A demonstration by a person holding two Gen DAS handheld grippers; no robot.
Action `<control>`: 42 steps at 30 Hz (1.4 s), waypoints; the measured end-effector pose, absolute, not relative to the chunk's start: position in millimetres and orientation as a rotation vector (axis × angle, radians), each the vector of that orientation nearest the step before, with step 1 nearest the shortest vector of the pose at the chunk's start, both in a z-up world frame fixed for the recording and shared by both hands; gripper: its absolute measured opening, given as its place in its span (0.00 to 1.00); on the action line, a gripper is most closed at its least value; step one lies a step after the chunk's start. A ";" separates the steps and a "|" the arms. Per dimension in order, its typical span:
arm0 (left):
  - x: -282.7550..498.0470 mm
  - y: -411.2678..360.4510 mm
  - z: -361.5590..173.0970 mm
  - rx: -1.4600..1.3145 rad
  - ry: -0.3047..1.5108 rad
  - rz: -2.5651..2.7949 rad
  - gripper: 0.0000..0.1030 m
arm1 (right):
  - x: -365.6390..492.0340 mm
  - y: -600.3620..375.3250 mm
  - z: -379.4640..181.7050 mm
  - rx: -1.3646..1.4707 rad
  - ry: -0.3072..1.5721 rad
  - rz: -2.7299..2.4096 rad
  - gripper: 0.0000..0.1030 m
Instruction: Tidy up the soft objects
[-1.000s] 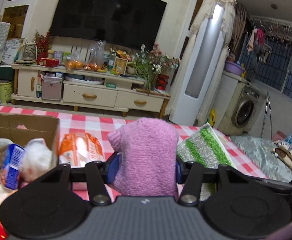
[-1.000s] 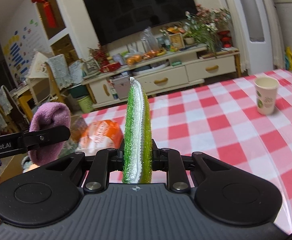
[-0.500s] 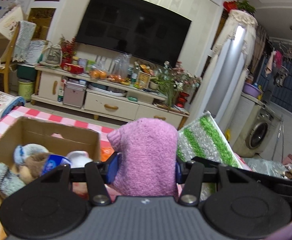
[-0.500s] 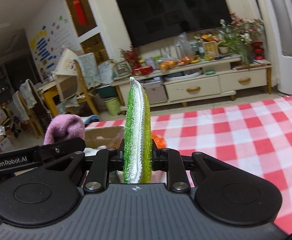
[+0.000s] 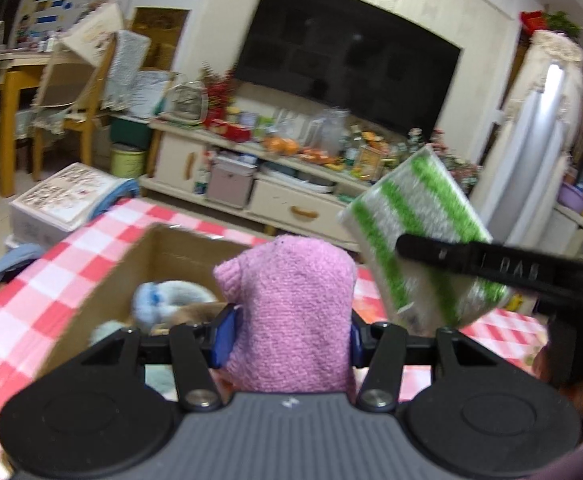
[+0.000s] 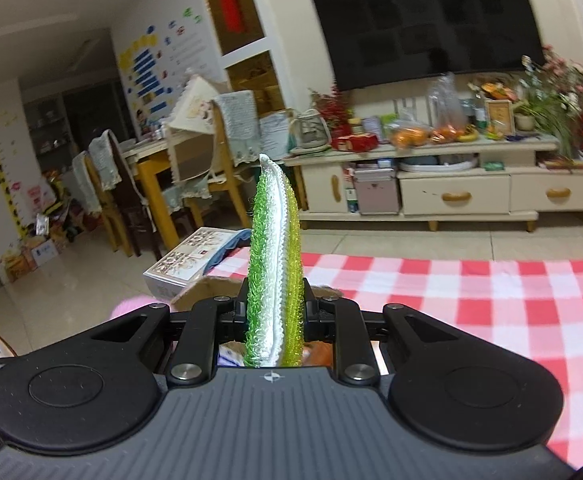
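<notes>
My left gripper [image 5: 287, 336] is shut on a pink knitted mitten [image 5: 291, 304] that stands upright between its pads. Beyond it lies an open cardboard box [image 5: 103, 292] on the red-checked tablecloth, with pale blue and brown plush toys [image 5: 163, 300] inside. My right gripper [image 6: 275, 316] is shut on a green-and-white striped scrub pad [image 6: 273, 264], seen edge-on. In the left wrist view the same scrub pad [image 5: 419, 236] hangs tilted to the right of the mitten, with a black finger [image 5: 491, 264] of the right gripper across it. The box's rim [image 6: 207, 288] shows just past the right gripper.
The red-and-white checked table [image 6: 471, 304] stretches to the right. Beyond its far edge are a white printed carton [image 5: 59, 200] on the floor, wooden chairs [image 6: 227, 152], a TV cabinet [image 6: 451, 192] with clutter and a large dark television [image 5: 347, 52].
Both grippers have swung left with their loads. The cardboard box has come under the mitten, the scrub pad has risen beside it, and the paper cup has left the right wrist view.
</notes>
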State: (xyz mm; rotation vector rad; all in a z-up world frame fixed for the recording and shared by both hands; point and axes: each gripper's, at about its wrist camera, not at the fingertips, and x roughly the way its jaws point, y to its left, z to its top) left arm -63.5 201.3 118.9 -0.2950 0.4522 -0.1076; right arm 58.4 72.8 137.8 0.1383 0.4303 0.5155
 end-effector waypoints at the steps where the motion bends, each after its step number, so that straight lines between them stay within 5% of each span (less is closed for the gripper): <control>1: -63.2 206.9 117.1 -0.295 0.459 -0.087 0.51 | 62.8 79.2 137.9 0.121 0.428 0.522 0.24; 19: -51.7 248.5 91.1 -0.255 0.621 0.087 0.53 | 119.3 156.7 110.1 -0.107 0.513 0.592 0.25; 23: -53.3 248.2 90.2 -0.244 0.636 0.103 0.65 | 112.9 149.2 113.3 -0.088 0.525 0.601 0.34; 26: -54.2 247.4 91.2 -0.233 0.627 0.111 0.70 | 108.4 141.7 115.1 -0.033 0.525 0.606 0.62; 29: -56.1 247.5 93.6 -0.232 0.608 0.128 0.85 | 106.1 134.4 116.7 0.030 0.517 0.602 0.65; 33: -61.6 247.1 99.8 -0.216 0.558 0.154 0.94 | 90.0 120.8 124.6 0.093 0.484 0.542 0.82; 37: -65.5 246.5 105.2 -0.222 0.522 0.151 0.98 | 66.7 105.2 132.0 0.123 0.436 0.455 0.94; 42: -70.0 237.0 112.0 -0.195 0.491 0.140 0.99 | 31.6 89.7 137.1 0.115 0.393 0.342 0.97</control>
